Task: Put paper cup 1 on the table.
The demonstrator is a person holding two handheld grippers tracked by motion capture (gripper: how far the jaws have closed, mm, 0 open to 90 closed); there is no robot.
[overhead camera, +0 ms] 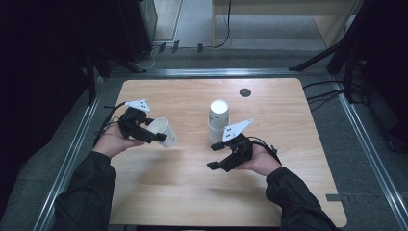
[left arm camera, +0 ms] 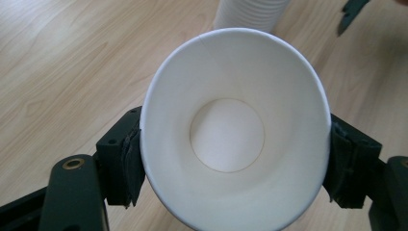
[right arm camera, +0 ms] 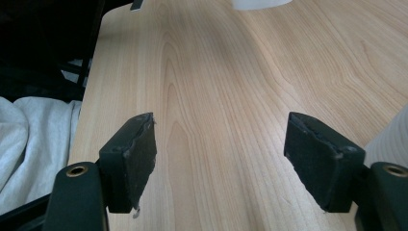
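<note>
wooden table point(overhead camera: 192, 183) bears a cup stack point(overhead camera: 218, 120); left tongs point(overhead camera: 153, 134) clamp a paper cup point(overhead camera: 163, 131), right tongs point(overhead camera: 216, 155) gape empty

In the left gripper view, the white paper cup point(left arm camera: 235, 139) is cut off by the bottom edge at its lower rim, and the table point(left arm camera: 72, 72) beneath it is hidden. Beyond that cup, the stack of cups point(left arm camera: 250, 14) is cropped by the top edge, so its height cannot be told. In the right gripper view, a white curved surface point(right arm camera: 392, 142) is cut by the right edge and cannot be identified. In the high view, the small dark disc point(overhead camera: 245, 92) beyond the stack is too small to identify.
</note>
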